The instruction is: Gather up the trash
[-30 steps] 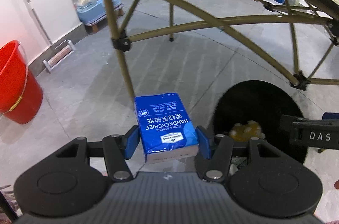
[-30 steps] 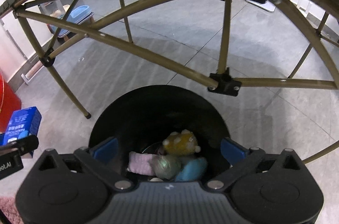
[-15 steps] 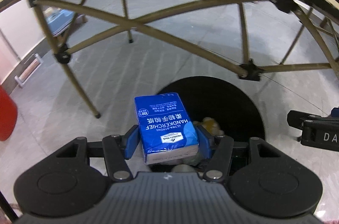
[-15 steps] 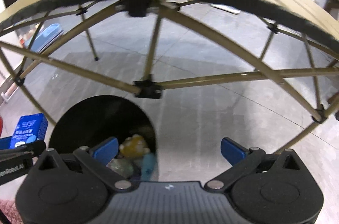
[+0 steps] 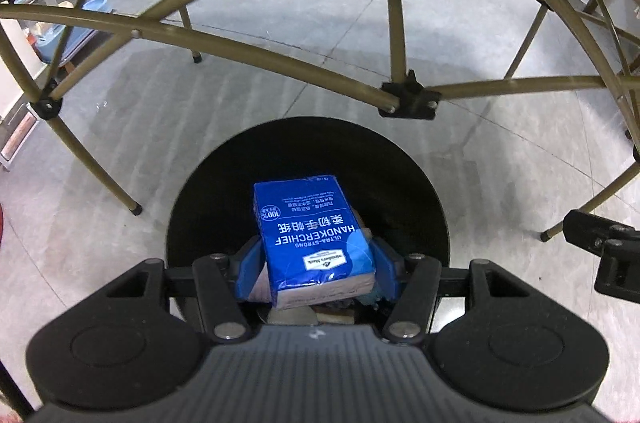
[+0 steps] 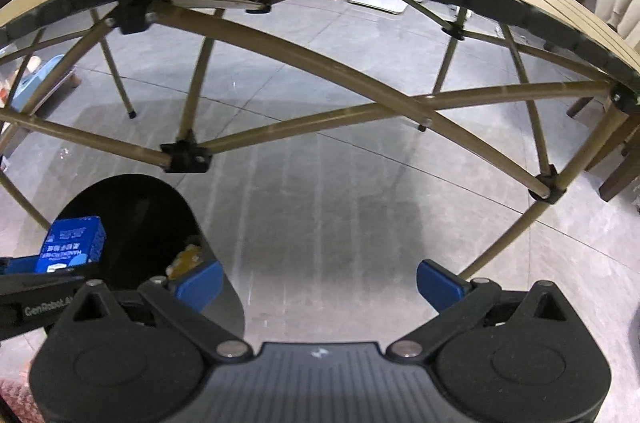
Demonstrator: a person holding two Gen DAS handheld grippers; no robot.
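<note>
Left wrist, grip: the left gripper (image 5: 318, 267) pinches the blue tissue pack (image 5: 314, 239) between its blue pads, one on each side.
Left wrist, place: the pack hangs over the mouth of the black bin (image 5: 400, 183), under the folding table frame (image 5: 406, 99).
Left wrist, step: carrying done, release due; the next move likely calls for parting the fingers so the pack falls inside.
Left wrist, hidden: the bin's contents lie mostly behind the pack.
Right wrist, grip: the right gripper (image 6: 318, 283) is spread wide and empty, over bare floor beside the bin.
Right wrist, place: the pack shows at far left above the bin.
Right wrist, hidden: only a yellowish item (image 6: 186, 259) shows inside; what it is cannot be told.
</note>
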